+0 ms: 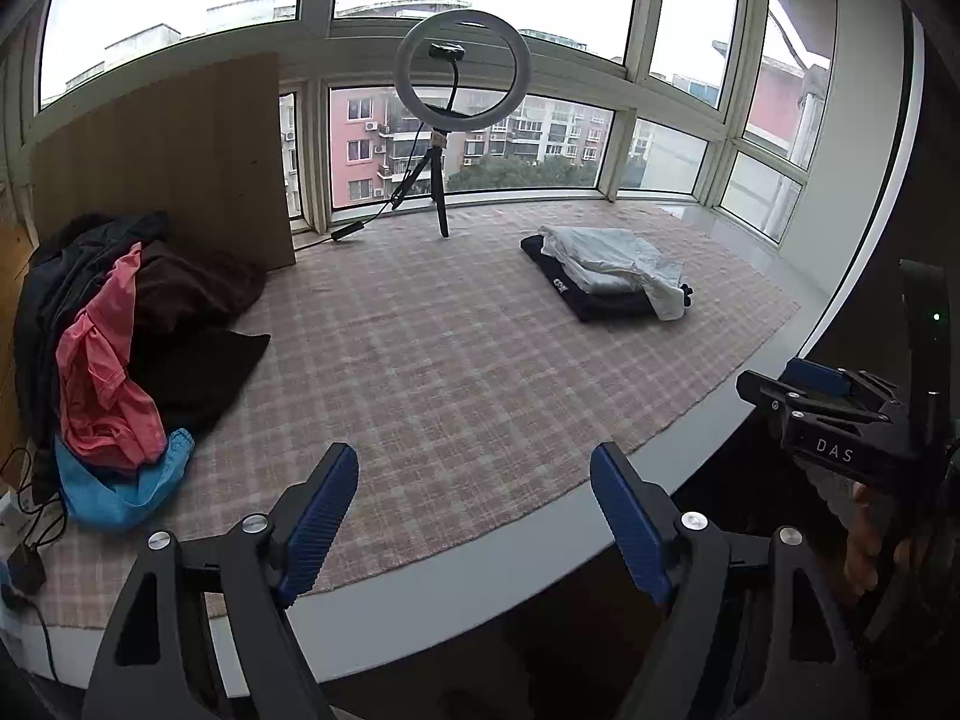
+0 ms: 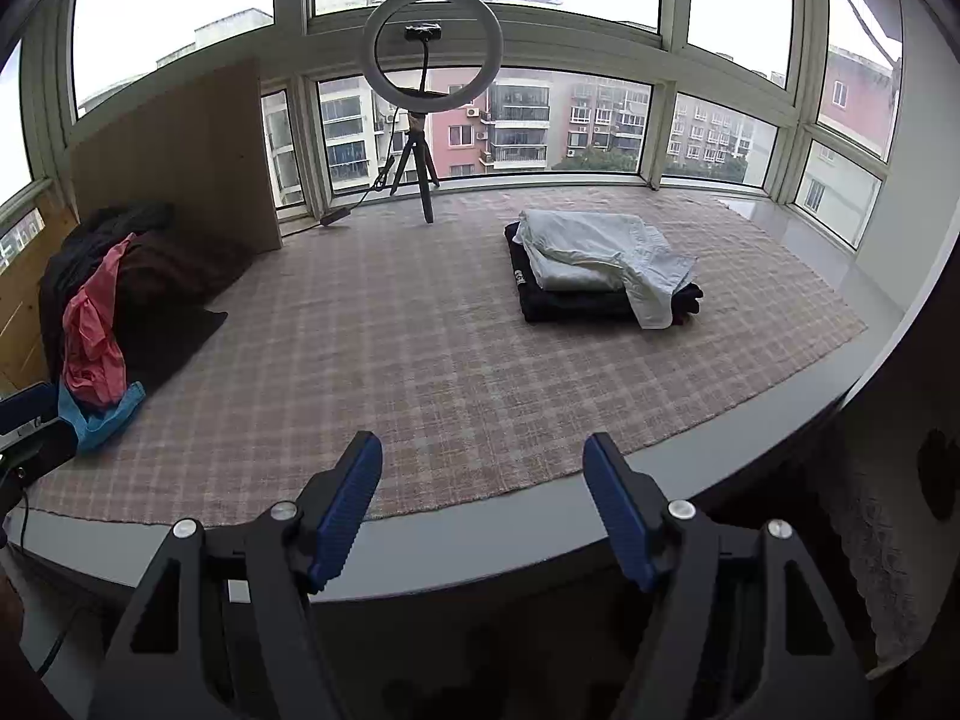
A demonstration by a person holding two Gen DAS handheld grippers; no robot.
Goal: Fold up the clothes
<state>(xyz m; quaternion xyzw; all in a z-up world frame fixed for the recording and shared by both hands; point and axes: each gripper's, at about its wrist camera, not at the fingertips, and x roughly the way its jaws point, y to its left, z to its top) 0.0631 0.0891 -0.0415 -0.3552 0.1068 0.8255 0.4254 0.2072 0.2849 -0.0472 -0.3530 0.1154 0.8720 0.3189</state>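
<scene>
A heap of unfolded clothes (image 1: 144, 324) lies at the left of the plaid mat (image 1: 450, 360): black and brown pieces, a pink garment (image 1: 102, 384) and a blue one (image 1: 120, 492). Far right on the mat sits a folded stack (image 1: 606, 276), a white garment (image 2: 594, 252) on top of dark ones. My left gripper (image 1: 474, 462) hovers open over the mat's near edge with nothing between its fingers. My right gripper (image 2: 483, 447) is open and empty too, above the front edge of the mat (image 2: 456, 372). The heap (image 2: 120, 300) also shows at the left of the right wrist view.
A ring light on a tripod (image 1: 447, 138) stands at the back by the windows, its cable trailing left. A brown board (image 1: 168, 162) leans behind the heap. Cables and a charger (image 1: 24, 546) lie at the left edge. The white ledge (image 1: 456, 576) borders the mat in front.
</scene>
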